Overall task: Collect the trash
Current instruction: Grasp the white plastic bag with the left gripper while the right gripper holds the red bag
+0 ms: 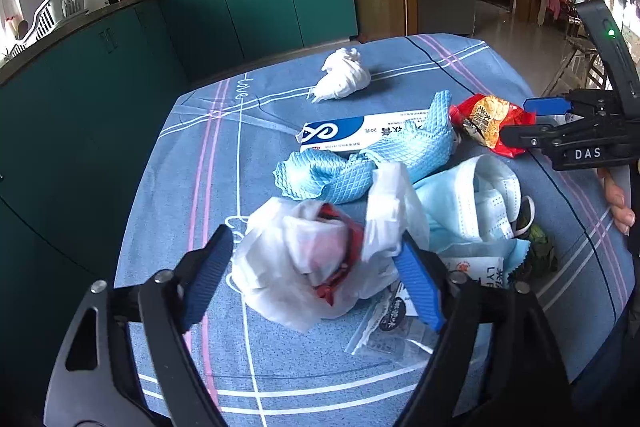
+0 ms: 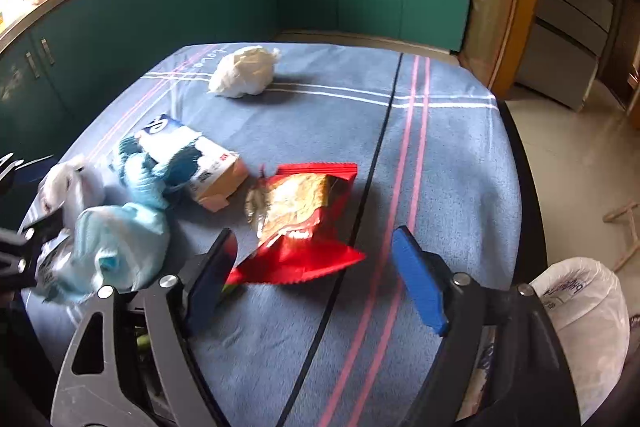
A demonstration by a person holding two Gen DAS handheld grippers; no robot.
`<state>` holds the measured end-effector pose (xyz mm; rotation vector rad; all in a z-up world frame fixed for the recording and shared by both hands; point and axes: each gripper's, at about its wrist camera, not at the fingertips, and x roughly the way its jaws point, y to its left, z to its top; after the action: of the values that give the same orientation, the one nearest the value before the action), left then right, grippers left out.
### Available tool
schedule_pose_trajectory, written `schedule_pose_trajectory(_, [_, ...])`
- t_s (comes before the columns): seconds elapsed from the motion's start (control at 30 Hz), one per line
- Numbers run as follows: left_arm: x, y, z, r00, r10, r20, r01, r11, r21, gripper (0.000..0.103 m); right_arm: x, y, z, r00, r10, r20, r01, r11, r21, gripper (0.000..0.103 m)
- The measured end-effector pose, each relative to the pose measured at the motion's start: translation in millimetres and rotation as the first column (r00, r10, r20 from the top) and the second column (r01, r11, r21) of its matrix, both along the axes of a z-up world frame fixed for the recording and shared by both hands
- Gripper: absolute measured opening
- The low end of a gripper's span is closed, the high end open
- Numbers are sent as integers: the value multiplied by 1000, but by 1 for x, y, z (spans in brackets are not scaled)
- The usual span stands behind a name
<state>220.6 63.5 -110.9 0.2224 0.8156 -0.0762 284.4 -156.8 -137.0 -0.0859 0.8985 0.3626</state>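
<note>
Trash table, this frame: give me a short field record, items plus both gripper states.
surface: table with blue striped cloth
left gripper: open, jaws either side of a crumpled white plastic bag; pads not clearly pressing
right gripper: open, red snack wrapper lying between the jaws, not gripped
other trash: white tissue wad, blue-and-white carton, blue mesh cloth, face masks, clear sachet
off table: white-lined bin, right edge of right wrist view

Between the left gripper's (image 1: 320,267) ribbed blue pads lies a crumpled, glossy white plastic bag (image 1: 304,259). Beyond it: a diamond-textured light-blue cloth (image 1: 408,151) and a smooth cardboard box (image 1: 340,135). The glossy red foil snack packet (image 2: 304,215) lies ahead of the right gripper (image 2: 320,275), on the matt woven blue tablecloth (image 2: 452,155).
</note>
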Motion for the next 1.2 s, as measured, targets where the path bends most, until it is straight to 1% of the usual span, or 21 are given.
schedule_pose_trajectory(0.13, [1, 3, -1, 1000, 10, -10, -10, 1000, -4, 85, 4, 6, -6, 1000, -25, -10, 25, 999, -24, 78])
schedule_pose_trajectory(0.47, [1, 2, -3, 1000, -2, -18, 2, 1000, -2, 85, 2, 20, -14, 1000, -5, -6, 5, 998, -63, 78])
schedule_pose_trajectory(0.63, [4, 3, -4, 1000, 10, -30, -10, 1000, -20, 85, 3, 19, -14, 1000, -11, -9, 11, 998, -57, 78])
schedule_pose_trajectory(0.93, [10, 12, -10, 996, 31, -78, -38, 995, -93, 88, 3, 21, -14, 1000, -14, -3, 13, 999, -49, 78])
schedule_pose_trajectory(1.2, [10, 11, -10, 997, 32, -73, -38, 996, -85, 89, 3, 22, -15, 1000, -17, -4, 17, 999, -43, 78])
